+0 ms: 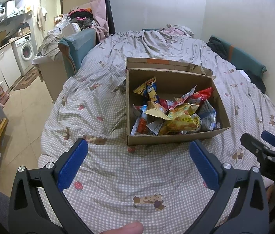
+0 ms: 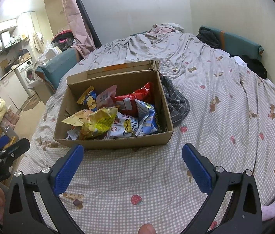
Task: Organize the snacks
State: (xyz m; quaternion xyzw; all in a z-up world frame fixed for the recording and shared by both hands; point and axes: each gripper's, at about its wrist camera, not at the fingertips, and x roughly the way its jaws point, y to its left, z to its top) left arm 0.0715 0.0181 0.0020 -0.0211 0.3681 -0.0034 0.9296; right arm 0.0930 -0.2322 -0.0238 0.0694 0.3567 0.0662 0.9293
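Left gripper (image 1: 138,152) and right gripper (image 2: 132,156) both gape wide, holding nothing.

Both wrist cameras look forward and down along wide-spread blue fingers onto the bed (image 1: 102,101), near its quilt. The left view has the cardboard box (image 1: 168,139) at 1 o'clock; the right has it at 11. Both share box, bedding, and the kitchen at 9 o'clock.

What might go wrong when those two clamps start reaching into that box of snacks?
The cardboard box sits on a soft, rumpled quilt, so a push may tip or slide it. The yellow bag lies across other packets and could drag them out. Both the left gripper and right gripper are open; crinkly bags may slip.
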